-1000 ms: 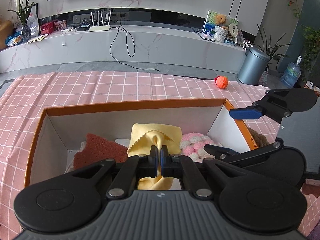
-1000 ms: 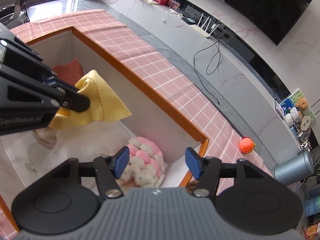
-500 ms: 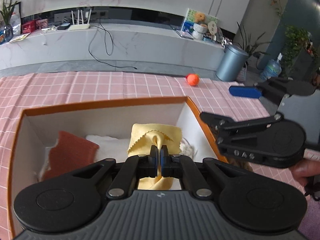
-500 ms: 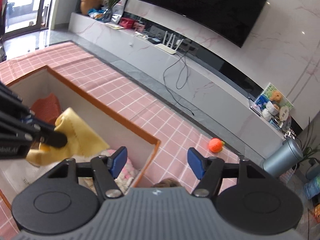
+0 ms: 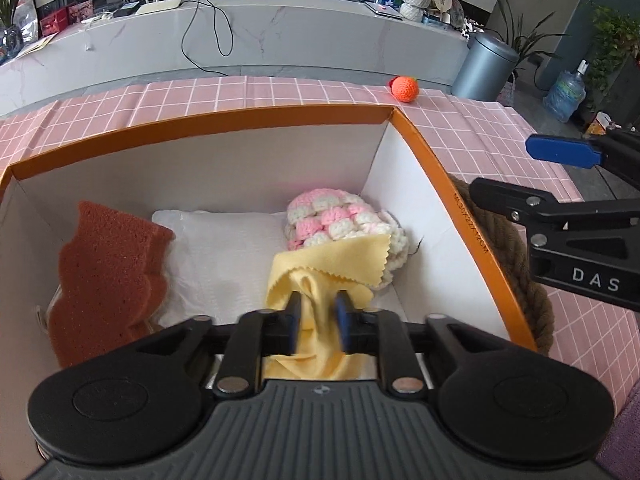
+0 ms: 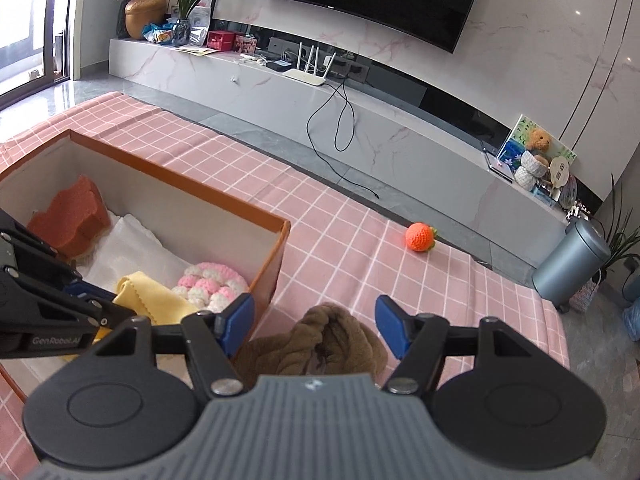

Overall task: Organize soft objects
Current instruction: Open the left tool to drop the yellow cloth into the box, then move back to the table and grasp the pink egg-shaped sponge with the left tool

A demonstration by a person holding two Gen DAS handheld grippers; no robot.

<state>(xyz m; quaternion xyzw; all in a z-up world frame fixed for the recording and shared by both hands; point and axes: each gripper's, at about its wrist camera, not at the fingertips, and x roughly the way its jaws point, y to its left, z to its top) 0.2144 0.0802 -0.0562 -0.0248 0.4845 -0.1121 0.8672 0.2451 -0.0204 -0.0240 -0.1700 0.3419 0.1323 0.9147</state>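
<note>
Left claw (image 5: 318,322) stands part-open inside the orange-rimmed box (image 5: 436,168), its jaws having just been opening; the yellow cloth (image 5: 328,268) lies slack between them, draped partly over the pink-and-white crochet piece (image 5: 332,216) and the white padding (image 5: 224,252). Risk: the cloth may cling to a pad and be dragged back out when the claw lifts, or stay bunched rather than flat. Right claw (image 6: 314,322) stands wide and empty above the brown plush item (image 6: 320,340), which lies on the pink checked surface (image 6: 360,240) just outside the box wall. Risk: closing on a loose fold only, so the plush slips or catches the box rim in transfer. The orange crochet ball (image 6: 419,237) sits well apart and could roll if the surface cloth is tugged. Not determinable: the plush's full shape, cut off by the claw body; the cloth's lower end; what lies beneath the rust-red sponge (image 5: 104,276).
</note>
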